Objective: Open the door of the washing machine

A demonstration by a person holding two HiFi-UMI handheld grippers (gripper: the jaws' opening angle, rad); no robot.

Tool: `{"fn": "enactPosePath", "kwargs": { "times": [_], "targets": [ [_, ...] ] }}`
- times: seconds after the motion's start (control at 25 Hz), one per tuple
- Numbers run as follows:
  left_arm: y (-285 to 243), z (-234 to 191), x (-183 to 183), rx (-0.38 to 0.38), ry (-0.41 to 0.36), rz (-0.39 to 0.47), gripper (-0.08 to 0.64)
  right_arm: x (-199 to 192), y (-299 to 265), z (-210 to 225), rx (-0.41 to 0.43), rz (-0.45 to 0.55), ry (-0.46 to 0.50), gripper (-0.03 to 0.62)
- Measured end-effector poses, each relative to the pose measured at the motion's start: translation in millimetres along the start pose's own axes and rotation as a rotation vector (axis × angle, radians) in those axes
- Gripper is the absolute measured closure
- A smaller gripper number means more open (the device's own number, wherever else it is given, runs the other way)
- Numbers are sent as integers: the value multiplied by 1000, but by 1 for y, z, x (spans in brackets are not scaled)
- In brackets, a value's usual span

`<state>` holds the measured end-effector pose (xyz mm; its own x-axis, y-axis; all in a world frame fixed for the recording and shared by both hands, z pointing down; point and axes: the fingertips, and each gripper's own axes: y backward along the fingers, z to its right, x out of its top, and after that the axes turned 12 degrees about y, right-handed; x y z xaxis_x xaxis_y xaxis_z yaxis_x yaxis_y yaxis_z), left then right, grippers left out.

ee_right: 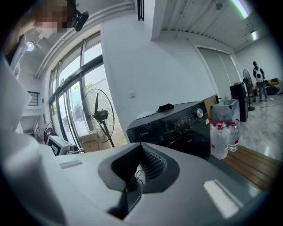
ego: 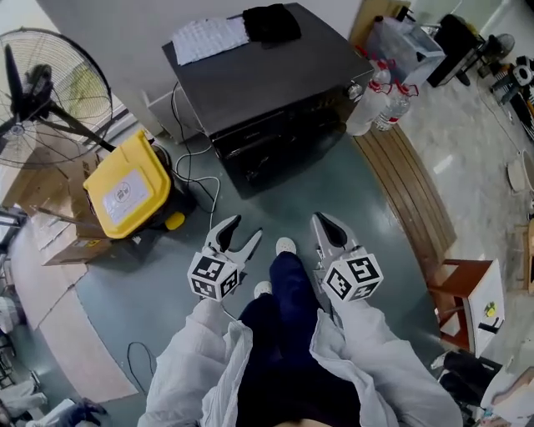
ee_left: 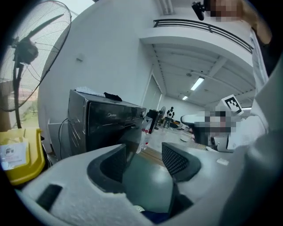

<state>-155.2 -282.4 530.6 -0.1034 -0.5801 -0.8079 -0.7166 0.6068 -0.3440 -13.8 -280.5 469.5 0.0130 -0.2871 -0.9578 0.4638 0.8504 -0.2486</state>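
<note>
Closest to me, my arms in pale sleeves hold both tools low over my own legs. My left hand-held gripper (ego: 241, 231) has its jaws spread apart with nothing between them; its own view shows only the green floor (ego: 167, 275) through the gap. My right hand-held gripper (ego: 322, 222) has its jaws pressed together on nothing. Just past them, the toes of my white shoes (ego: 285, 246) rest on the floor.

Further out on my left sits a yellow bin (ego: 125, 188), with cables trailing between it and the washing machine (ego: 267, 79). The machine is dark, stands straight ahead of me against the wall, and is well apart from both hand-held grippers. Its front faces me. The door (ego: 284, 154) on it looks shut, though I see it only at a steep angle from above. A white cloth (ego: 209, 37) and a black cloth (ego: 271, 23) lie on its top. Water bottles (ego: 380, 100) stand just beside its right corner, and a standing fan (ego: 50, 92) is off to the far left.

I judge this to be the approach, with nothing touched yet. Next I need to step forward, get down to the level of the machine's front, and bring the open left hand-held gripper to the door's edge. I cannot make out a handle from here, so I must find it first, then close on it and pull outward
</note>
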Motion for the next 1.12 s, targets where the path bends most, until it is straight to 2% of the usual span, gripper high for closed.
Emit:
{"fn": "enactPosePath", "kwargs": {
  "times": [0.2, 0.4, 0.56, 0.72, 0.88, 0.96, 1.04, 1.12],
  "targets": [
    [-72, -51, 1, 50, -9, -60, 318, -8, -62, 43, 44, -40, -16, 583],
    [-151, -111, -18, 117, -66, -190, 318, -23, -118, 84, 83, -100, -34, 583],
    [-196, -158, -37, 190, -75, -280, 328, -41, -154, 112, 106, -148, -58, 583],
    [-223, -192, -56, 225, -99, -367, 333, -55, -177, 130, 119, -179, -74, 583],
    [-240, -201, -73, 232, -145, -451, 348, -70, -182, 142, 117, -207, -100, 583],
    [-247, -206, -76, 248, -164, -461, 387, -74, -184, 146, 113, -217, -106, 583],
    [-249, -212, -75, 270, -190, -459, 455, -76, -183, 147, 103, -220, -108, 583],
    [-248, -214, -75, 262, -211, -461, 462, -76, -179, 146, 87, -219, -115, 583]
  ]
}}
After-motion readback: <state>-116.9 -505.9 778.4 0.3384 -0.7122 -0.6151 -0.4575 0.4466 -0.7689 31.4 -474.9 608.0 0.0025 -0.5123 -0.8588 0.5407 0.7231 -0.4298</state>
